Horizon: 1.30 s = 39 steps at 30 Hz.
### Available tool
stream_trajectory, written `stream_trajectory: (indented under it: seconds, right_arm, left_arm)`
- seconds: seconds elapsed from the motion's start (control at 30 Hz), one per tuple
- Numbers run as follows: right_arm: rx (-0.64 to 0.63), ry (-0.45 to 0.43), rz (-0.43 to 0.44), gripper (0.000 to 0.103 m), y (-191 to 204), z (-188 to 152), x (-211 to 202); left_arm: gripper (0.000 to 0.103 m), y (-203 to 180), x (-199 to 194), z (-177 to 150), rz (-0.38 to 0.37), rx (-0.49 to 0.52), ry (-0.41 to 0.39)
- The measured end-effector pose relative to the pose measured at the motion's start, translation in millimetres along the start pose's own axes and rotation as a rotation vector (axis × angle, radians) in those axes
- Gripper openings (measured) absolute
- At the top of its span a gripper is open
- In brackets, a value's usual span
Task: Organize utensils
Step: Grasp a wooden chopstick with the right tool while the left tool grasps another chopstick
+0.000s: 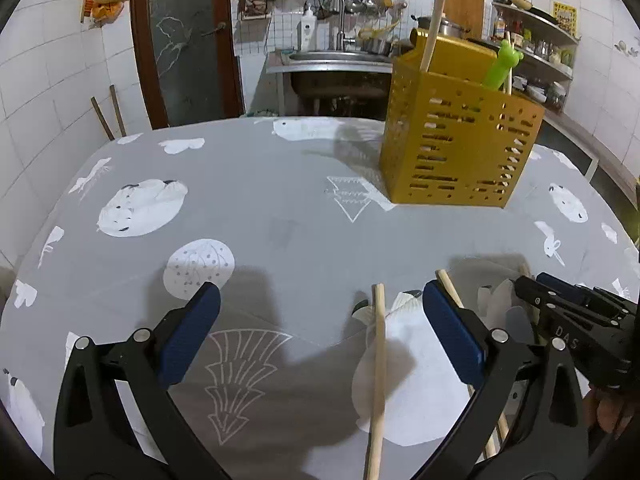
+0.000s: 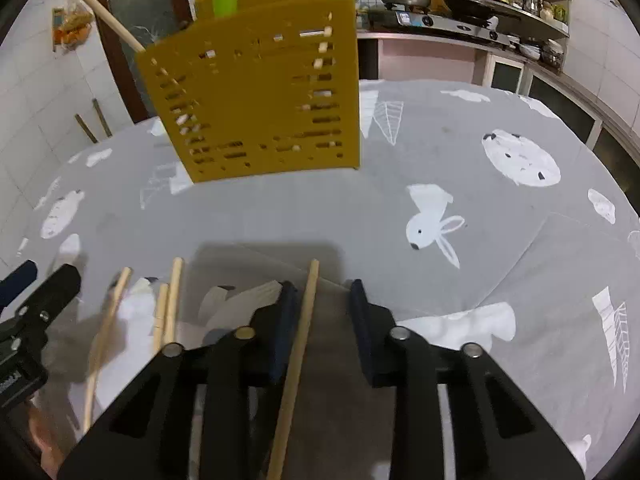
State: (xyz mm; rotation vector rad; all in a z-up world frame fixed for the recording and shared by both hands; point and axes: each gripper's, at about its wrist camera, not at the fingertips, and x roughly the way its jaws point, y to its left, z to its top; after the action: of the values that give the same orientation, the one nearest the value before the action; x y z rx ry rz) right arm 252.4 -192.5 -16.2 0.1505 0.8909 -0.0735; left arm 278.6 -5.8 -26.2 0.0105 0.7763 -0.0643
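Table w/ grey printed cloth; 1 yellow utensil holder upright at back. 2 hand-held grippers: left wide open, right narrow, 1 chopstick between pads, grip unclear. 3 more chopsticks lying beside.

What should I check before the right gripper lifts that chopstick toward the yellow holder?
1. Chopstick between the right gripper pads: ok, though a gap shows on one side.
2. Firm grip: not ok yet, the pads do not press from both sides.
3. Left gripper clear of the lift: ok, open, holding nothing.
4. Yellow utensil holder upright on the table: ok.
5. Space in the holder: cannot tell, its top is hidden.
6. Other loose chopsticks clear of the gripped one: ok, lying apart beside it.
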Motion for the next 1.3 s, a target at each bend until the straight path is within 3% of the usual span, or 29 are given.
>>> stream_trajectory:
  seconds: [0.1, 0.13, 0.3, 0.47, 0.6, 0.67, 0.73, 1.0, 1.2, 1.3]
  right_arm:
    - [-0.005, 0.005, 0.011, 0.008, 2, 1, 0]
    - [-0.001, 0.007, 0.022, 0.007, 1, 2, 0]
    - [-0.021, 0.01, 0.06, 0.007, -5, 3, -3]
    - [-0.025, 0.019, 0.038, 0.006, -25, 9, -7]
    - [-0.03, 0.012, 0.012, 0.006, -39, 7, -11]
    - [-0.009, 0.017, 0.023, 0.006, -46, 5, -10]
    - [0.008, 0.021, 0.036, 0.006, -50, 4, -7]
    - [0.002, 0.027, 0.03, 0.006, -49, 6, -5]
    - [0.004, 0.029, 0.03, 0.007, -49, 6, -6]
    - [0.013, 0.012, 0.036, 0.006, -51, 4, -8]
  left_arm:
    - [0.098, 2, 4, 0, -0.024, -0.024, 0.022]
    - [0.098, 3, 5, -1, -0.03, -0.031, 0.03]
    - [0.094, 3, 10, 0, -0.055, -0.043, 0.069]
    - [0.079, -4, 18, -3, -0.075, -0.032, 0.112]
    - [0.072, -11, 26, -5, -0.089, -0.007, 0.14]
    - [0.06, -15, 31, -7, -0.089, 0.01, 0.163]
    - [0.055, -15, 36, -9, -0.079, 0.017, 0.188]
    - [0.05, -16, 41, -6, -0.069, 0.033, 0.199]
    - [0.027, -22, 42, -4, -0.048, 0.071, 0.206]
    - [0.007, -20, 41, -4, -0.05, 0.068, 0.204]
